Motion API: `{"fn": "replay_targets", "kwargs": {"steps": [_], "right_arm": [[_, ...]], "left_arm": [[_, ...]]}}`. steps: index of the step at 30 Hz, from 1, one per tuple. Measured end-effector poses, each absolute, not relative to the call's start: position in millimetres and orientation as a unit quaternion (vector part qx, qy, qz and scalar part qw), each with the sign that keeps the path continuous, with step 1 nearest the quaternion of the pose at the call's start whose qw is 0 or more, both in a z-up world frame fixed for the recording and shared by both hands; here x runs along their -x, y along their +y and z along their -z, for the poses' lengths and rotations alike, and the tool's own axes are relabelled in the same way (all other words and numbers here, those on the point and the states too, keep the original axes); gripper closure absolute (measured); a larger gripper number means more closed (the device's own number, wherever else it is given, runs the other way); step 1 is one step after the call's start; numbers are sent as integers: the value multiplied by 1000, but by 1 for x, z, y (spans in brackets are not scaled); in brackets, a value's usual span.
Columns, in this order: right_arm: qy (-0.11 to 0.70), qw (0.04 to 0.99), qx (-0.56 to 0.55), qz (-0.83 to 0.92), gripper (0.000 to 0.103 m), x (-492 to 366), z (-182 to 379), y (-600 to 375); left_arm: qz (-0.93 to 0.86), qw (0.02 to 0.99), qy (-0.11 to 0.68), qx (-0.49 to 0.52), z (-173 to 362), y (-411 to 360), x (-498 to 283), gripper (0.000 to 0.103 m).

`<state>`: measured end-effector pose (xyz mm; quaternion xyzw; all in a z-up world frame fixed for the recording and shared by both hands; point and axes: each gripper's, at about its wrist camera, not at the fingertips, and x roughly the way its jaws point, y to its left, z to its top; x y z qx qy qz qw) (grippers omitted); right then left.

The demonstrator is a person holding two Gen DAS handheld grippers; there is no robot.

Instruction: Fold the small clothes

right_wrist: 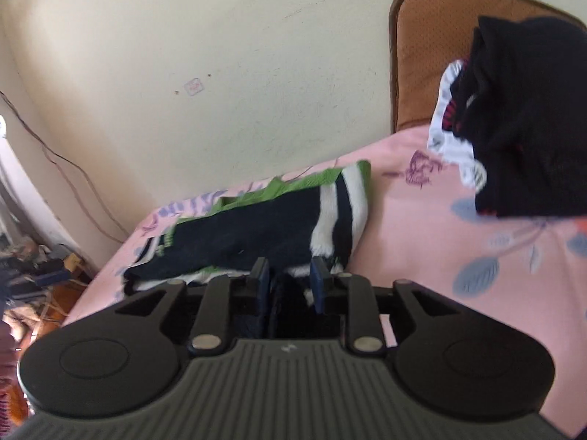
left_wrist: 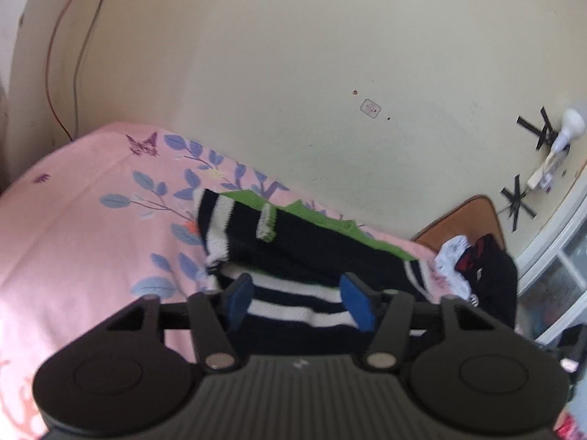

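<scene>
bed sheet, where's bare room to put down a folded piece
Free: the pink sheet left of the striped sweater, and the strip between sweater and dark clothes pile. Crowded: by the pile and brown cushion.

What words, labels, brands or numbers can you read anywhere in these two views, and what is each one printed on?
None can be read.
Small square sticker on the cream wall: reddish marks, too blurred to read.
Small white mark on the grey ribbed gripper body: a tiny logo, illegible.
Navy, white and green striped knitted garment: no lettering visible.
</scene>
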<state>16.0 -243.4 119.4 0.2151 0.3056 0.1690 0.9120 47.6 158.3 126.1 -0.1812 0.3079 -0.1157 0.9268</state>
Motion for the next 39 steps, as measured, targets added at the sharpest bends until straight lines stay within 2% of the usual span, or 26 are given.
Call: {"fn": "replay_targets", "kwargs": {"steps": [2, 4, 6, 11, 12, 13, 14, 17, 21, 23, 24, 25, 26, 28, 30, 39], "right_arm": [[295, 903, -179, -257, 74, 4, -134, -220], [313, 873, -132, -350, 65, 19, -143, -183], [340, 839, -91, -414, 61, 29, -140, -144], [408, 807, -24, -427, 61, 30, -109, -81], [425, 796, -28, -430, 66, 26, -102, -76], [436, 785, -31, -440, 93, 22, -100, -73], [435, 780, -21, -450, 97, 21, -104, -67], [374, 813, 36, -444, 98, 8, -136, -56], [275, 866, 121, -400, 99, -51, -183, -22], [226, 887, 162, -369, 95, -84, -190, 2], [228, 886, 169, -366, 86, -104, -190, 12], [241, 884, 168, -363, 66, -118, -190, 17], [252, 890, 153, -350, 61, -130, -189, 16], [260, 895, 100, -348, 62, -130, -192, -9], [255, 902, 56, -345, 62, -116, -191, -48], [320, 931, -49, -170, 60, -56, -145, -227]], "left_arm": [[117, 926, 313, 175, -120, 164, -29, 43], [120, 923, 316, 186, -116, 171, -14, 43], [118, 923, 313, 191, -114, 175, -4, 43], [119, 925, 299, 202, -114, 183, 10, 42], [118, 926, 297, 200, -114, 185, 13, 42], [117, 928, 294, 198, -115, 186, 15, 42], [115, 929, 291, 196, -115, 187, 17, 42], [104, 936, 272, 200, -118, 195, 23, 40], [88, 939, 246, 223, -120, 206, 24, 38], [88, 937, 244, 235, -119, 207, 17, 38], [88, 936, 245, 236, -117, 205, 12, 38], [86, 936, 249, 234, -116, 203, 8, 38], [85, 935, 254, 231, -114, 202, 5, 38], [84, 934, 263, 228, -107, 200, -4, 34], [87, 929, 277, 229, -100, 199, -17, 25], [167, 897, 368, 181, -73, 158, -105, 24]]}}
